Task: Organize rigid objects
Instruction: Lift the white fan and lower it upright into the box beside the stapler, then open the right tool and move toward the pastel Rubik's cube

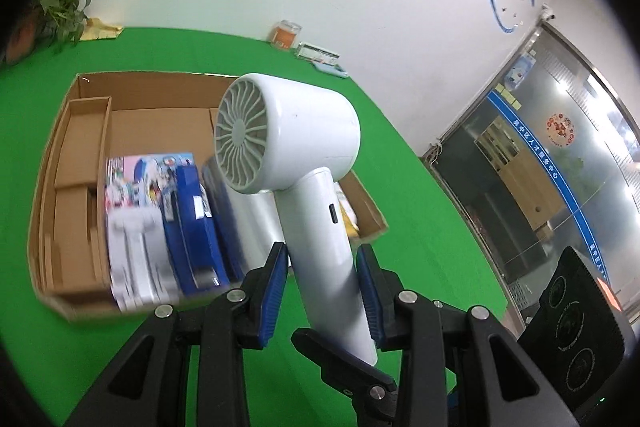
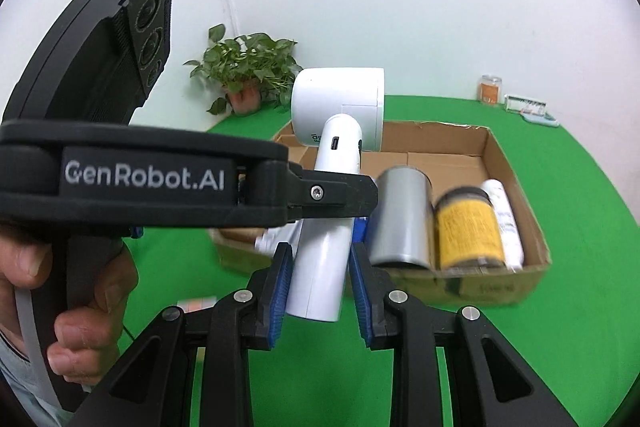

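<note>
Cardboard box (image 2: 516, 163) on the green surface (image 1: 380, 155) holds blurred blue packages (image 1: 192, 227), a grey can (image 2: 402, 223), a yellow-labelled jar (image 2: 468, 233) and a white tube (image 2: 506, 223). Both tools, left (image 1: 322, 291) and right (image 2: 318, 291), clamp the white hair dryer (image 1: 288, 131) handle above it.

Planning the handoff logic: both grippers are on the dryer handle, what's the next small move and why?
Probably carry the dryer over the box's bare back section and lower it. Both the left gripper and right gripper clamp its handle, it hangs above the box, and the front is crowded with packages and cans.
</note>
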`<state>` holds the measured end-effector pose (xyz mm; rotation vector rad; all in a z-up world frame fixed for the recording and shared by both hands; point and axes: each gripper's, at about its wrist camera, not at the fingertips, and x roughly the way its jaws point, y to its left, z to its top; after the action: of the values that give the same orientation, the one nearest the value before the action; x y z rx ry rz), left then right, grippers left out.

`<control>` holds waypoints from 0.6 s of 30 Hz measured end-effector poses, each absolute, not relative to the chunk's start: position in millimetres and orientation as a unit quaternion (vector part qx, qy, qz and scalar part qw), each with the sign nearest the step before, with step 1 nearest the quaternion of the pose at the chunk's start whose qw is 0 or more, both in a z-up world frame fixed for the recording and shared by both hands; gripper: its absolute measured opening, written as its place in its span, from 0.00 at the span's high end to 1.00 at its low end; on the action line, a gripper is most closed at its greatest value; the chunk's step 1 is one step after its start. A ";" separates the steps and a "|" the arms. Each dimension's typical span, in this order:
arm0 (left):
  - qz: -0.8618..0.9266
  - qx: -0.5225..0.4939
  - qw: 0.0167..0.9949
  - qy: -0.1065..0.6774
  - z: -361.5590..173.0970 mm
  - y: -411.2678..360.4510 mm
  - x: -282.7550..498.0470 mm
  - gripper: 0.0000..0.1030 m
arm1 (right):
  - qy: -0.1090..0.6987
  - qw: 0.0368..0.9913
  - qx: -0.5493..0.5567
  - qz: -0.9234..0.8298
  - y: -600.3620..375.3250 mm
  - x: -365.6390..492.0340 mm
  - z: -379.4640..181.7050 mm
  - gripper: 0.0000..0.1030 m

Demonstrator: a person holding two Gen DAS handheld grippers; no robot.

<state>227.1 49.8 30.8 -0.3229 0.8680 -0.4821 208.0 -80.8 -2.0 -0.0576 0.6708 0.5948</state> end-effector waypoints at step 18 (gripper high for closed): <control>-0.221 -0.198 0.810 0.506 -44.8 67.0 329.1 0.67 | 0.427 0.867 -0.012 0.257 -43.2 311.2 -78.9 0.74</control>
<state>329.1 67.0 -44.8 -0.4233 1.0803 -0.4713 311.2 -43.2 -78.9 -0.0251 0.8939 0.5378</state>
